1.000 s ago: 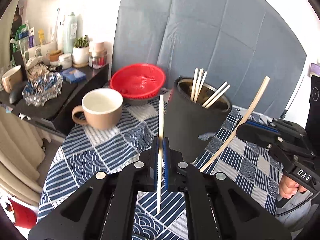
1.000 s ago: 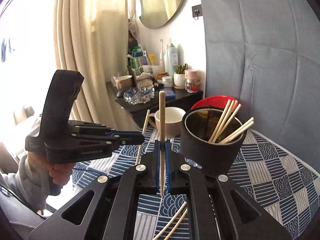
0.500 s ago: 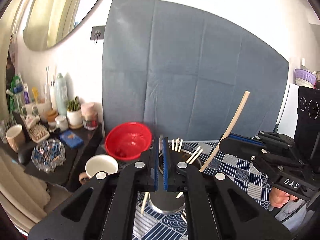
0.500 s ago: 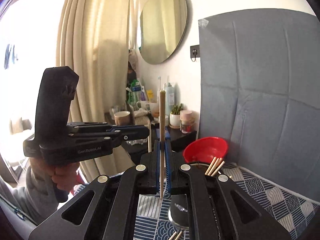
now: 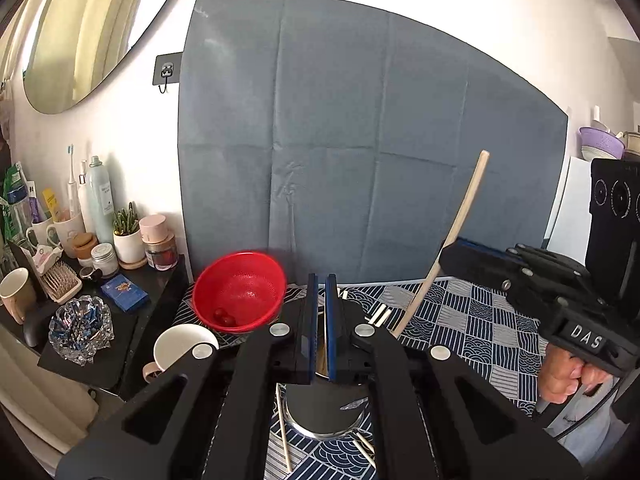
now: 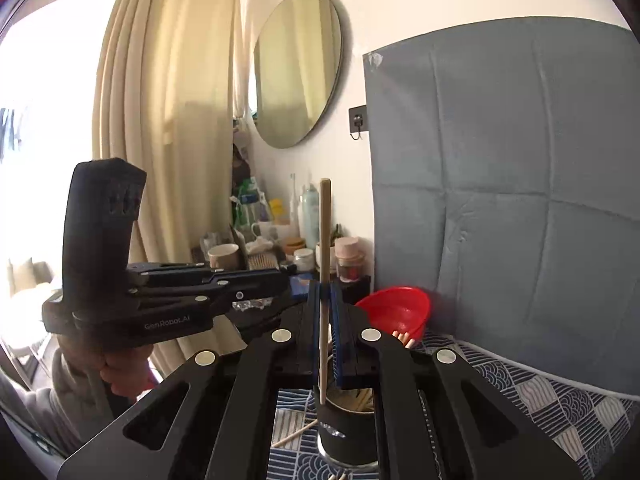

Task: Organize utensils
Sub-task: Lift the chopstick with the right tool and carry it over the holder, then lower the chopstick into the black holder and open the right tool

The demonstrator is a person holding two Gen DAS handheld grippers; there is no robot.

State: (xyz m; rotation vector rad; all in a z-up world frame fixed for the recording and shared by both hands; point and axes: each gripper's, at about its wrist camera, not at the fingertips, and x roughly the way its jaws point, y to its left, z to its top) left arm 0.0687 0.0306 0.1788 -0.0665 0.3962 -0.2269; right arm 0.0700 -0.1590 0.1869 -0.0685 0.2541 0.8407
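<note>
A wooden chopstick (image 6: 325, 280) is pinched upright between the pressed-together pads of the right hand-held gripper (image 6: 325, 334), its lower tip hanging just over the mouth of the dark utensil cup (image 6: 347, 432). The left hand-held gripper (image 5: 319, 328) is also clamped on a chopstick (image 5: 320, 344) — only a sliver is seen between the blue pads, above the same cup. Several chopsticks already stand in the cup; loose ones (image 5: 285, 436) lie on the patterned tabletop (image 5: 480, 320) at 6 o'clock of the cup base. A red strainer (image 5: 240, 292) sits at 10 o'clock of the cup, a white mug (image 5: 182, 346) at 9 o'clock.

Handling, as judged: the sticks are light, stiff, thin and smooth — likely to pivot or slip in a flat-pad pinch if knocked against the rim. A hold near mid-length, or slightly above, is best so the lower end stays free to enter the cup. Little squeeze is needed; breakage is unlikely, rolling on the cloth is likely. The cup looks stable but tall, so a side push could tip it.
</note>
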